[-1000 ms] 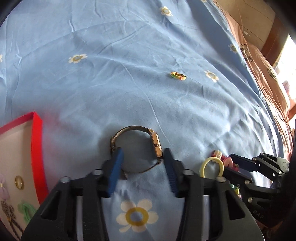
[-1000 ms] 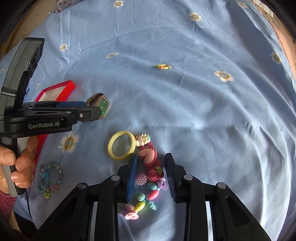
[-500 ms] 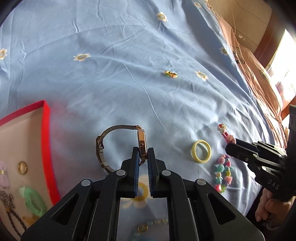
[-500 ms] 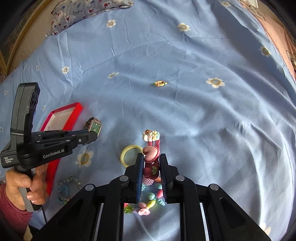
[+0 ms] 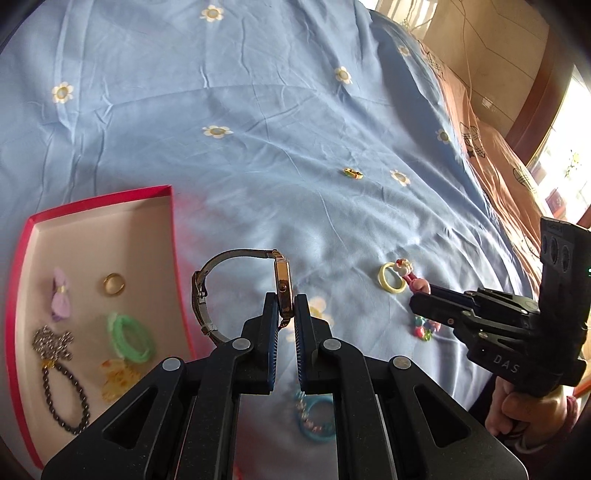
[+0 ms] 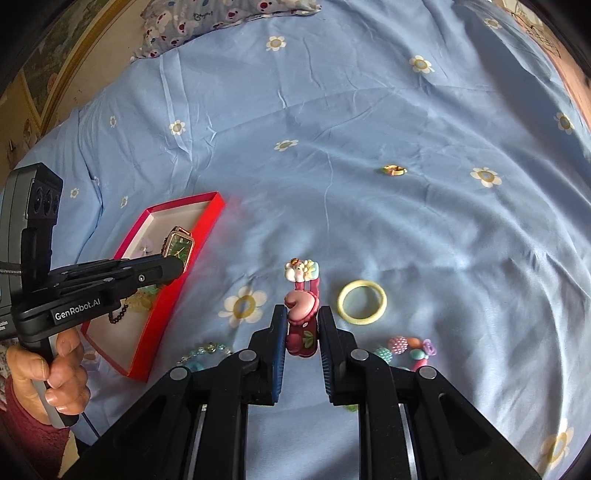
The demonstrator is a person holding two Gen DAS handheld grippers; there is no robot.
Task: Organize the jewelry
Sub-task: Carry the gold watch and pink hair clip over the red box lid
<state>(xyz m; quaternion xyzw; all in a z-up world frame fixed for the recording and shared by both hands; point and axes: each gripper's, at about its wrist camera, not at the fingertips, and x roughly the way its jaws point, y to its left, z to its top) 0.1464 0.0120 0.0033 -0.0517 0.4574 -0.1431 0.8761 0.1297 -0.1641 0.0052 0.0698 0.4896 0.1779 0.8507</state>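
Note:
My left gripper (image 5: 286, 301) is shut on a gold wristwatch (image 5: 281, 284) with a green face (image 6: 179, 248) and holds it in the air beside the red jewelry box (image 5: 168, 236). My right gripper (image 6: 301, 314) is shut on a pink hair clip (image 6: 301, 308) with cartoon charms, lifted above the sheet. It also shows in the left wrist view (image 5: 413, 278). The box holds a gold ring (image 5: 113, 283), a green hair tie (image 5: 129, 336), a purple bow (image 5: 61, 293) and a dark bead bracelet (image 5: 62, 395).
On the blue flowered sheet lie a yellow ring-shaped hair tie (image 6: 362, 301), a colourful bead bracelet (image 6: 406, 350), a blue bead bracelet (image 5: 314, 417) and a small gold ring farther off (image 6: 393, 170). A patterned pillow (image 6: 221, 14) lies at the far edge.
Both grippers closed on their items and lifted them. The left one carried the watch up and toward the red box; the right one raised the hair clip off the sheet.

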